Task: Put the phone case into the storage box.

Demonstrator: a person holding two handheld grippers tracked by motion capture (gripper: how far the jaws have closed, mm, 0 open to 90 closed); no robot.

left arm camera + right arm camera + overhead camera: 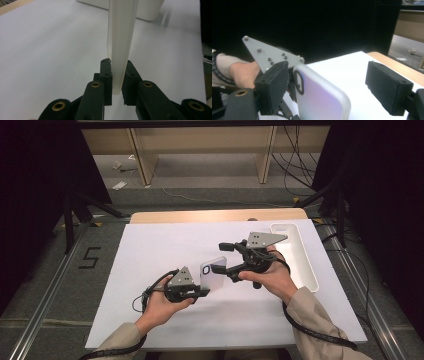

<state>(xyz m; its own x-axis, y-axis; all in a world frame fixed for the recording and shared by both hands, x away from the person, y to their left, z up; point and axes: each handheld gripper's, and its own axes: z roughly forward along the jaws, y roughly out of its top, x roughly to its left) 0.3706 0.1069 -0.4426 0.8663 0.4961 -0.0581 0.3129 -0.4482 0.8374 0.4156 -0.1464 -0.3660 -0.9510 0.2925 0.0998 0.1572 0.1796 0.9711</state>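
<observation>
Two grippers at work over the white table (150,270). Left gripper (200,291), held in the left hand (162,306): clamped on the lower edge of a translucent white phone case (213,272), both pads pressed against its two faces in the left gripper view, case (121,45) rising edge-on and upright from between the jaws. Case lifted clear of the table, standing on edge near the table's middle, camera cutout at its upper left corner in the high view. Right gripper (223,257), held in the right hand (270,276): spread wide, not gripping anything. Near pad (272,87) just beside the case's cutout corner, far pad (388,87) well apart from the case, with the rounded back of the case (322,97) standing between the two. Contact between near pad and case: cannot tell. Grey three-cornered plate on top of each gripper, that of the left gripper (270,55) visible behind the case in the right gripper view. Black cables trailing from both grippers back toward the sleeves. Farther out: long white tray (305,270) at the right of the table, lying lengthwise near to far, just right of the right hand. Wooden edge (215,215) along the table's far side. Beyond it, grey floor with loose cables and pale wooden frame legs.
</observation>
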